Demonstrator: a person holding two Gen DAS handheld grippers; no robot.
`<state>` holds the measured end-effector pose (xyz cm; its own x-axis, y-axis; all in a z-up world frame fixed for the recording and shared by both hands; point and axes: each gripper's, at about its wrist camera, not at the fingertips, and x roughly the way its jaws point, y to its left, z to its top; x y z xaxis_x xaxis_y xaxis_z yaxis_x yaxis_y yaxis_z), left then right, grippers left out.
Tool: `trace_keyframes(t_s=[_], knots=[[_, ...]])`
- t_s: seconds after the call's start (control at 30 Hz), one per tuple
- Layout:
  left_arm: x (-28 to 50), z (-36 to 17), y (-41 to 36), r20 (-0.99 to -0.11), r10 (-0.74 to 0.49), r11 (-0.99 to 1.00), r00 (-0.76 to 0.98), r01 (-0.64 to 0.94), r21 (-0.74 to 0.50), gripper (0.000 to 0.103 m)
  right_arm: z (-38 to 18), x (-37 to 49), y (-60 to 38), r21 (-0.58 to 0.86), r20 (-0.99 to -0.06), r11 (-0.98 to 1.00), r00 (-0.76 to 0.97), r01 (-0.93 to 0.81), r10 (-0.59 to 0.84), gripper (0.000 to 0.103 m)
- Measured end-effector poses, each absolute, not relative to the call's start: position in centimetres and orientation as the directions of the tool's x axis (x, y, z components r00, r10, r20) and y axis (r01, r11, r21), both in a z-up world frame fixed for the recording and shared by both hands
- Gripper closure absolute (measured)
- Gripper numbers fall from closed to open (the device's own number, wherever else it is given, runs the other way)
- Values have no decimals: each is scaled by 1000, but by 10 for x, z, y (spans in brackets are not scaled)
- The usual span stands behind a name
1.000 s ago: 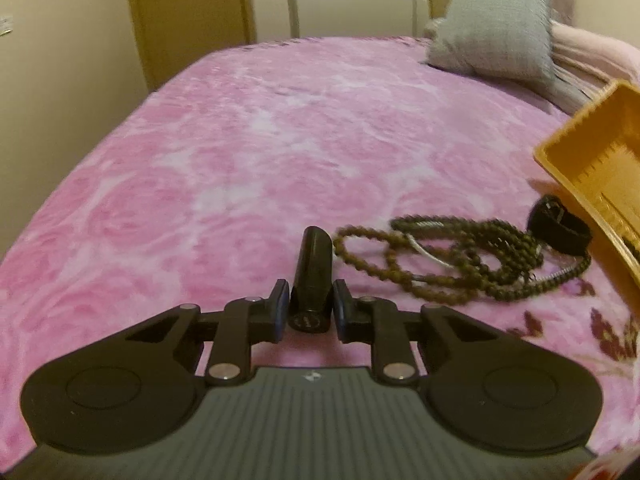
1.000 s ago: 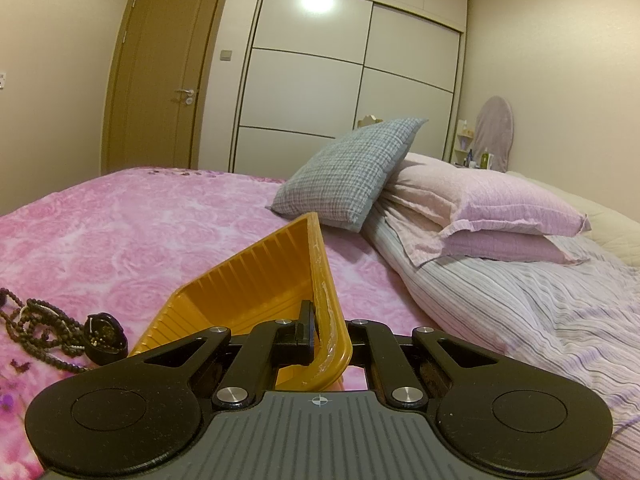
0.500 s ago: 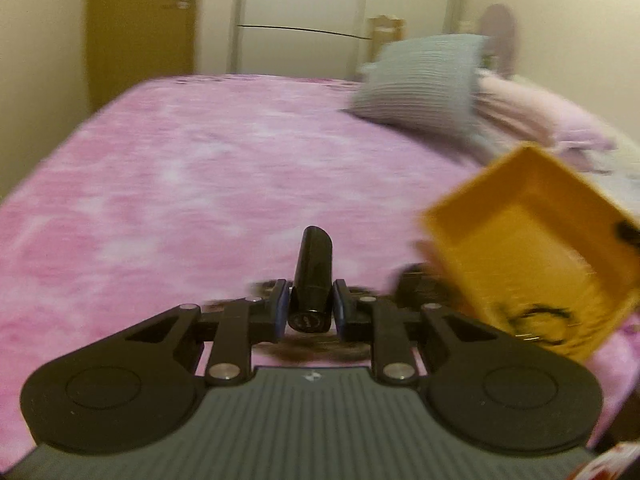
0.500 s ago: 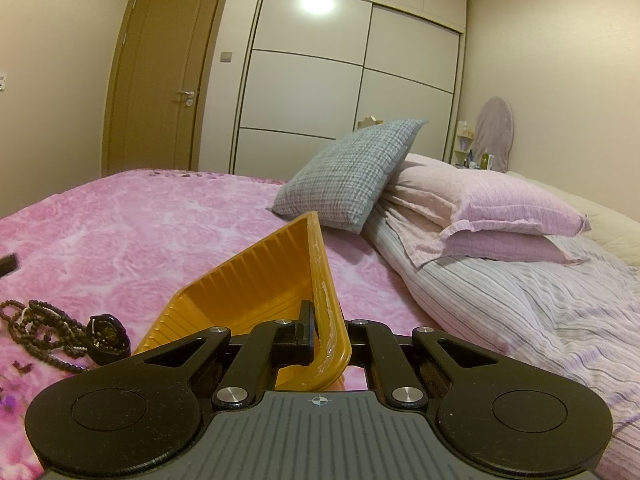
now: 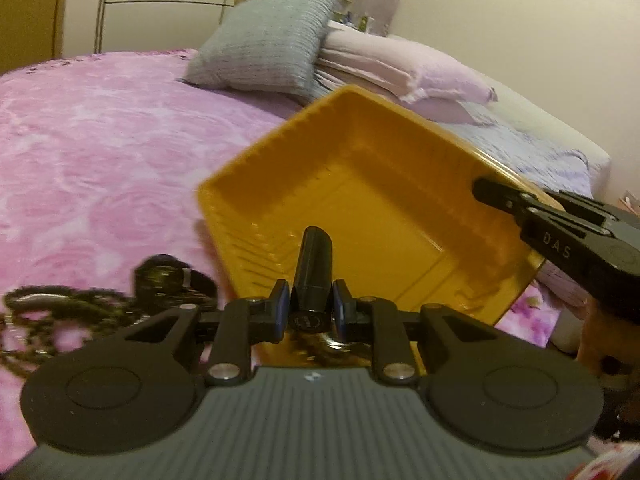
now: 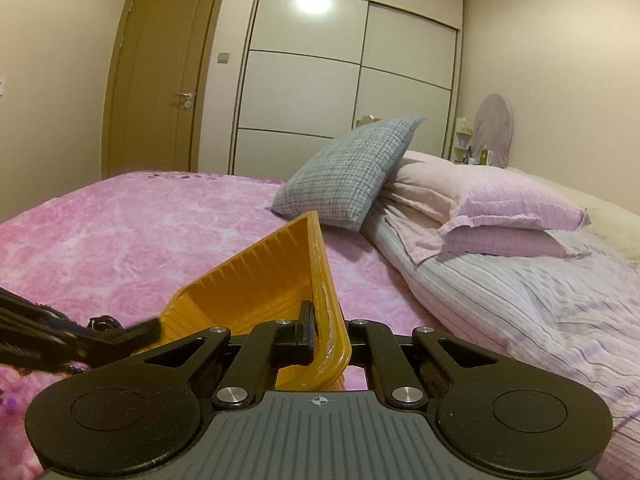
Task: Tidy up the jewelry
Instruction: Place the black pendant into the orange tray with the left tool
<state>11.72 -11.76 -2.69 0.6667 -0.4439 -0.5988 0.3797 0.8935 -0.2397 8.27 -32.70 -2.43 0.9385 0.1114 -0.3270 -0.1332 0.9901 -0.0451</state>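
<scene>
My left gripper (image 5: 307, 306) is shut on a small black cylinder (image 5: 314, 270) and holds it over the near edge of an orange tray (image 5: 372, 200). My right gripper (image 6: 329, 338) is shut on the tray's rim (image 6: 326, 300) and tilts the tray up off the pink blanket; it shows at the right in the left wrist view (image 5: 496, 194). A dark bead necklace (image 5: 44, 312) and a black watch (image 5: 168, 276) lie on the blanket left of the tray. The left gripper shows as a dark blur in the right wrist view (image 6: 60, 338).
A pink bedspread (image 5: 88, 152) covers the bed. A grey cushion (image 6: 352, 176) and pink pillows (image 6: 492, 208) lie at the head. A wardrobe (image 6: 340, 92) and a door (image 6: 160, 80) stand behind.
My left gripper has swung right with the black cylinder, from above the necklace to over the tray. The right gripper and tray have stayed still.
</scene>
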Motion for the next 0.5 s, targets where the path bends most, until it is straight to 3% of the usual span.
trace_keyframes(t_s=[0.07,0.13,0.33,0.5], knots=[[118,-29,-124,-590,-460,884,664,400,-240,83,-24,83,-327,-46,-327,990,938,-134,112,97],[119,-28,-129,-583,-469,879,663,416,-233,66,-24,83,-327,-44,-327,990,938,-133,111,97],[104,-21,-112,-567,-421,904,708,375,-203,67,-24,83,-327,-43,-327,990,938,-132,111,97],[90,-23,-70,-577,-308,951,757,256,-173,67,-24,84,-327,-42,-327,990,938,-132,111,97]])
